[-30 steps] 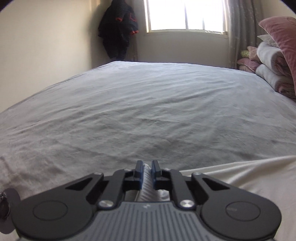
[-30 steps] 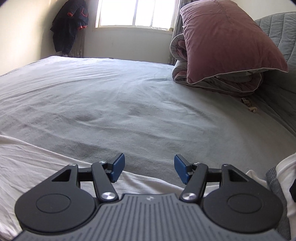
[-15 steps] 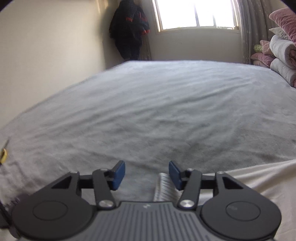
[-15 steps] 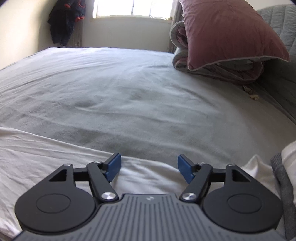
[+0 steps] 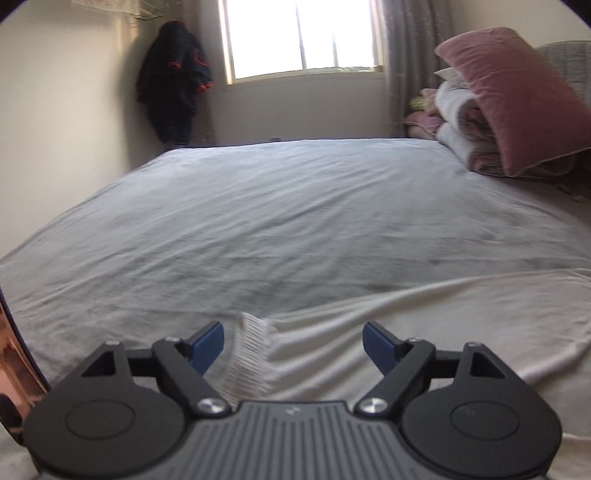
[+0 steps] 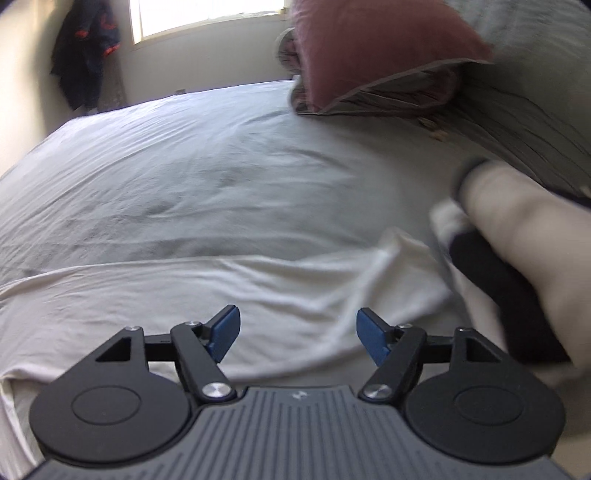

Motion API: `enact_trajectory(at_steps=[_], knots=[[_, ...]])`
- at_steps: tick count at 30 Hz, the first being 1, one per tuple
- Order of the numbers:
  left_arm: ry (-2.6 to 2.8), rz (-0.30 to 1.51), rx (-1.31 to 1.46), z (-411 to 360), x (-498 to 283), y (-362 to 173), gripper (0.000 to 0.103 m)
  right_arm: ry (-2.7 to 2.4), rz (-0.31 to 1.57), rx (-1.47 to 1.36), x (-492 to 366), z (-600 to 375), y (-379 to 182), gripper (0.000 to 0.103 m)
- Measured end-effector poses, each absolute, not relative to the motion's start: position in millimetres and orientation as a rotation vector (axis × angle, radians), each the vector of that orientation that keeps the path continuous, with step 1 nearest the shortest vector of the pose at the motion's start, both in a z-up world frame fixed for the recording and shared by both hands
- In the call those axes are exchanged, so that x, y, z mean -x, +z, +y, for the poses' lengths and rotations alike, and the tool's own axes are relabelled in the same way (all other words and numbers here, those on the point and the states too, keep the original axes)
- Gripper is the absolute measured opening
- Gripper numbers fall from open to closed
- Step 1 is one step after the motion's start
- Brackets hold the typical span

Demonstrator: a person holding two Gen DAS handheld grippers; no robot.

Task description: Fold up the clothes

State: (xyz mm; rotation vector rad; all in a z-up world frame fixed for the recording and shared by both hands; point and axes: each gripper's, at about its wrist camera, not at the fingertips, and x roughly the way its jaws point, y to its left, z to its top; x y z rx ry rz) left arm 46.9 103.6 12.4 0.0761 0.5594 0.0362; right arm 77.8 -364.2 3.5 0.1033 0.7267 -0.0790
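Note:
A cream white garment (image 5: pixel 424 325) lies flat on the grey bed sheet (image 5: pixel 295 206) near the front edge. Its ribbed cuff (image 5: pixel 247 354) lies between the fingers of my left gripper (image 5: pixel 293 345), which is open and holds nothing. In the right wrist view the same garment (image 6: pixel 184 291) spreads across the lower frame. My right gripper (image 6: pixel 298 334) is open just above it and holds nothing. At the right a blurred pile of cream and dark clothing (image 6: pixel 517 251) lies beside the garment.
A pink pillow (image 5: pixel 517 96) rests on folded quilts (image 5: pixel 461 136) at the head of the bed on the right. A dark jacket (image 5: pixel 173 77) hangs in the far corner by the window (image 5: pixel 299 33). The pillow also shows in the right wrist view (image 6: pixel 369 48).
My left gripper opened and let go of the ribbed cuff, then pulled back and opened wider. My right gripper stayed open and moved right over the garment toward the clothing pile.

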Motion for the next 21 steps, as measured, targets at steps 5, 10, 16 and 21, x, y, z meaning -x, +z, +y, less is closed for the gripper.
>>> enact_trajectory(at_steps=[5,10,16,21], knots=[[-0.019,0.545,-0.035,85,-25,-13,0.085,-0.177,0.707,-0.323,-41,-396,-16,0.073],[-0.054,0.575,-0.034,64,-36,-22,0.083,-0.31,0.603,-0.569,-28,-417,-46,0.069],[-0.065,0.485,-0.217,38,-34,-25,0.083,-0.46,0.466,-0.641,-51,-413,-60,0.06],[-0.104,0.447,-0.373,17,-27,-34,0.083,-0.538,0.441,-0.603,-79,-405,-61,0.059]])
